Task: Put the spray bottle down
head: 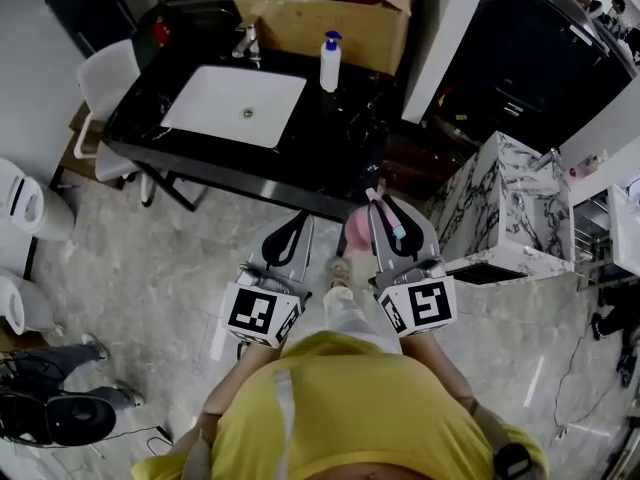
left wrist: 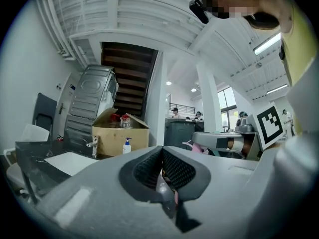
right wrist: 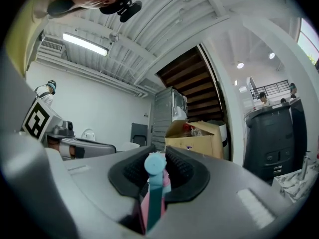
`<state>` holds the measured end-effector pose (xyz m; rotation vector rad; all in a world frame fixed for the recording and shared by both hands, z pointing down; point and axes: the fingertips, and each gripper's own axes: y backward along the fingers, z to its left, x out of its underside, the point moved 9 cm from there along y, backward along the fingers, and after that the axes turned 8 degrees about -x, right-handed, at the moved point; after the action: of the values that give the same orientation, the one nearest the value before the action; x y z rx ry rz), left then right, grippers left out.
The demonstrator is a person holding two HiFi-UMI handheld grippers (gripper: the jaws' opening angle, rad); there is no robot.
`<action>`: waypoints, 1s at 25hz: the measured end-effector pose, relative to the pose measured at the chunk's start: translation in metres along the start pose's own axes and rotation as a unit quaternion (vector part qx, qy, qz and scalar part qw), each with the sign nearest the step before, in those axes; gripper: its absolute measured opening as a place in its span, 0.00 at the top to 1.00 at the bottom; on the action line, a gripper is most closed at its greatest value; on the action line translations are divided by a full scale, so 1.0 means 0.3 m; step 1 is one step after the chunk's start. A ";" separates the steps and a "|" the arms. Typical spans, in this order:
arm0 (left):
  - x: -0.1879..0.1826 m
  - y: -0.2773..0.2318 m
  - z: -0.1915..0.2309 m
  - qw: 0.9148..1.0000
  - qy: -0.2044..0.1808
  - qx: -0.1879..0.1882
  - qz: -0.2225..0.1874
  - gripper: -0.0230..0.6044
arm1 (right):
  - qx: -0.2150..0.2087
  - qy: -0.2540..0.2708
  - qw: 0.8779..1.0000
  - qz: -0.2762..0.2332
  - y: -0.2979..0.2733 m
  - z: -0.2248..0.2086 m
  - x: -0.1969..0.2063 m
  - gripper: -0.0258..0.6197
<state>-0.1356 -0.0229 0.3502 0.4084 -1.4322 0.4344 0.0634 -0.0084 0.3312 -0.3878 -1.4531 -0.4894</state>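
1. Black counter point(head: 340, 138): upper centre of the head view, seen from above. The gripper views show it edge-on.
2. Wooden staircase point(left wrist: 127, 78): rises behind the counter. Only the two gripper views show it.
3. Marble-patterned cabinet point(head: 500, 203): right of the counter, seen from above in the head view.
4. Cardboard box point(head: 320, 23): at the counter's far side, flaps open. From above it shows mostly its side and flaps. The left gripper view shows red-topped items sticking out of it.
5. White sink point(head: 200, 108): set in the counter's left half.
6. White chair point(head: 105, 78): at the counter's left end.
7. Right gripper point(head: 388, 208): held level over the grey floor point(head: 150, 278), just short of the counter's near edge. Its own view shows the jaws clamped on the spray bottle.
8. Left gripper point(head: 296, 223): beside the right one and apart from it. Its own view shows the jaw tips meeting with nothing gripped — closed and empty.
9. Spray bottle point(right wrist: 155, 183): pink body and teal head, pinched between the right gripper's pads, off the counter. The head view shows the pink body bulging out on the left side of the jaws — its own view shows mainly the teal head.
10. Pump bottle point(head: 330, 61): white with a blue top, upright on the counter in front of the box.
11. Faucet point(head: 247, 43): chrome, behind the sink.
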 end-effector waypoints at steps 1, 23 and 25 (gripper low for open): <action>0.000 -0.047 0.014 1.000 0.001 -0.002 0.002 0.96 | -0.004 -0.001 1.000 0.002 -0.037 -0.038 0.007 0.86; 0.079 -0.797 0.197 0.999 0.016 -0.031 0.020 0.96 | -0.045 -0.005 0.999 0.022 -0.562 -0.655 0.147 0.86; 0.081 -0.826 0.196 0.999 0.015 -0.027 0.021 0.96 | -0.042 -0.003 0.999 0.019 -0.578 -0.679 0.156 0.86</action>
<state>-0.0552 -0.2642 0.3777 0.3265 -1.4229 0.4330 0.1440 -0.2668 0.3529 -0.4839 -1.4321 -0.5194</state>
